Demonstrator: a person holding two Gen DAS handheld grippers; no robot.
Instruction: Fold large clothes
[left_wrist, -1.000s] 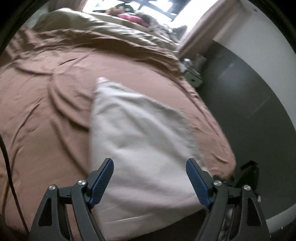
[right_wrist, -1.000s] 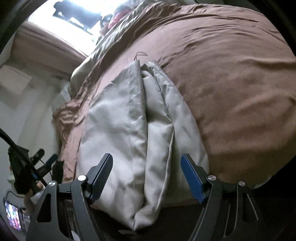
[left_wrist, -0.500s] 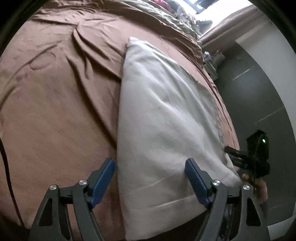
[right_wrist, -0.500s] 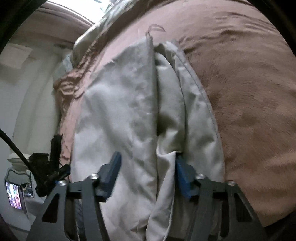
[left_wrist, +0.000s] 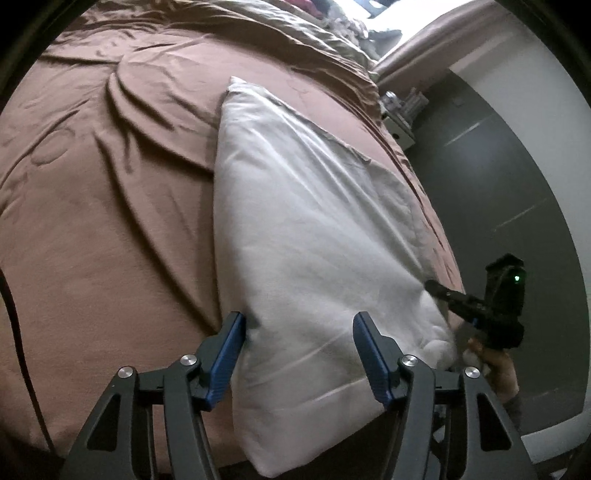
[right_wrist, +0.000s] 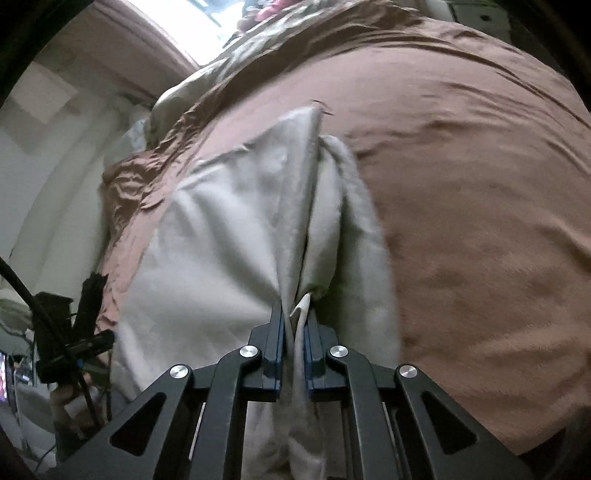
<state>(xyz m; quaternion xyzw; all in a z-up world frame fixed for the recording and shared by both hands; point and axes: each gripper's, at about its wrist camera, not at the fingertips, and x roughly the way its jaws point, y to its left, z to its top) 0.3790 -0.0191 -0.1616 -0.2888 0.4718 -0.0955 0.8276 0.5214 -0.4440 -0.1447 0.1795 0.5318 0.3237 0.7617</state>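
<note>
A pale folded garment (left_wrist: 310, 236) lies on the brown bed (left_wrist: 110, 206), along its edge. The right gripper (right_wrist: 294, 332) has its fingers pinched tight on a fold at the garment's near end. The left gripper (left_wrist: 297, 354) hangs over the other near corner, fingers closing with cloth between them but not yet pressing it.

Lighting: dim, muted daylight is entering from an overexposed window (left_wrist: 384, 9) at the top edge, blowing out to white (right_wrist: 207, 18). Soft shadows are settling in the folds of the brown bedspread (left_wrist: 110, 177). Fisheye distortion is bending the edges; black vignetting is ringing both views. Slight blur is softening the pale grey folded fabric (right_wrist: 229, 240) in the right wrist view.
</note>
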